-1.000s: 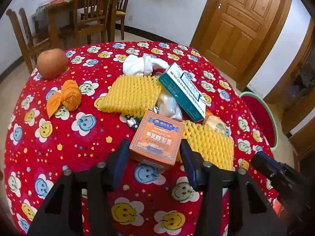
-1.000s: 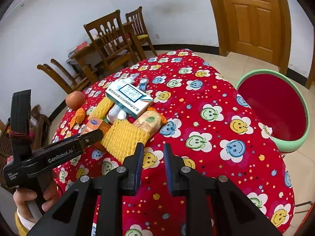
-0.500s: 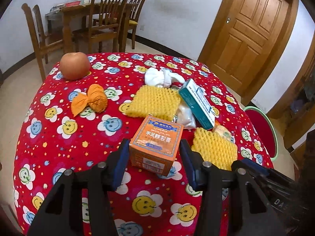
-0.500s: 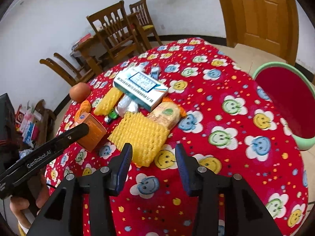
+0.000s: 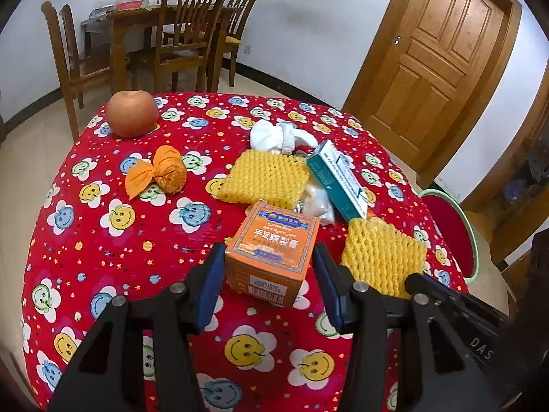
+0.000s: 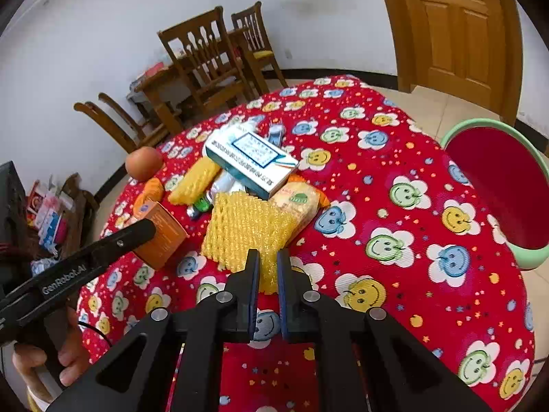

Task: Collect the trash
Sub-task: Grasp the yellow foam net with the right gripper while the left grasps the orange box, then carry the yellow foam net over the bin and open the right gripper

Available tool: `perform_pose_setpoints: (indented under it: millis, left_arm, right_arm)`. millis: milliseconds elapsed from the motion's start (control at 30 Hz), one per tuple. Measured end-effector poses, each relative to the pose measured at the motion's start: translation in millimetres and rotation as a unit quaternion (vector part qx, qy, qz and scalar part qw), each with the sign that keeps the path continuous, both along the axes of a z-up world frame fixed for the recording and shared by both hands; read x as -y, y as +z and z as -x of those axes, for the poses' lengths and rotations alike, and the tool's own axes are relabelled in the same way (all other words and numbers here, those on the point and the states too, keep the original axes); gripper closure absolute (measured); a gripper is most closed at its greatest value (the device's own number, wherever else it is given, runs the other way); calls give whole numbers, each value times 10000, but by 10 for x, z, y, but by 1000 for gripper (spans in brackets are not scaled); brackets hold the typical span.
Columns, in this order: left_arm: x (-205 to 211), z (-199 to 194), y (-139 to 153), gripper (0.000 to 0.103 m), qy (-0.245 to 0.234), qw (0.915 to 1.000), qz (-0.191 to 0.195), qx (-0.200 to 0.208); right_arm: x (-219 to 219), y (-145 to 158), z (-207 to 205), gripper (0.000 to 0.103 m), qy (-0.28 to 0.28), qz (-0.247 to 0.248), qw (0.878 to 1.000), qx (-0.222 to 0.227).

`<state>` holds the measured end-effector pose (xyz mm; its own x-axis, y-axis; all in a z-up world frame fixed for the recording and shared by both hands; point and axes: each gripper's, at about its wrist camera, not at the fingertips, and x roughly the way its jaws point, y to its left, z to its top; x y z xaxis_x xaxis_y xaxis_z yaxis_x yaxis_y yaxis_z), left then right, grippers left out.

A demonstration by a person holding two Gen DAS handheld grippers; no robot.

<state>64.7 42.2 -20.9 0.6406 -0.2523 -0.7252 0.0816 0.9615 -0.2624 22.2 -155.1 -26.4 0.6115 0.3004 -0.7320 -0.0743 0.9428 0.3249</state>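
My left gripper [image 5: 269, 273] is shut on an orange carton [image 5: 274, 250] and holds it just above the red smiley tablecloth [image 5: 137, 240]; the carton [image 6: 159, 233] also shows in the right wrist view. My right gripper [image 6: 264, 271] is shut on the near edge of a yellow foam net [image 6: 245, 230]. A second yellow foam net [image 5: 264, 178], a teal and white box [image 5: 334, 178], a snack packet [image 6: 300, 202], white tissue [image 5: 279, 135] and clear plastic wrap [image 5: 317, 201] lie in a pile mid-table.
An apple [image 5: 132, 113] and an orange wrapped fruit [image 5: 164, 173] sit at the far left of the table. A green-rimmed red bin [image 6: 501, 192] stands beside the table on the right. Wooden chairs [image 5: 192, 41] and a door [image 5: 435, 58] are behind.
My left gripper has lifted the orange carton a little and drawn back. My right gripper opened, moved onto the near yellow foam net and closed on its edge.
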Motion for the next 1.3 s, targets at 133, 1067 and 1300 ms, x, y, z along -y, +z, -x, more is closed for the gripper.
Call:
perform_pose_setpoints:
  millis: [133,1067,1300]
  left_arm:
    - [44,38,64,52,-50,10000,20,63]
    - [956,38,380,52,-892,9958,124,166]
    - [1332,-34,428,52,-1207,9925,57,205]
  right_arm:
    - [86,108,69,94,-52,-101,9999,123]
    - [1175,462,338,94,-1152,-150,9909,680]
    - [1495,440,410,94,-1553,-148,9853,693]
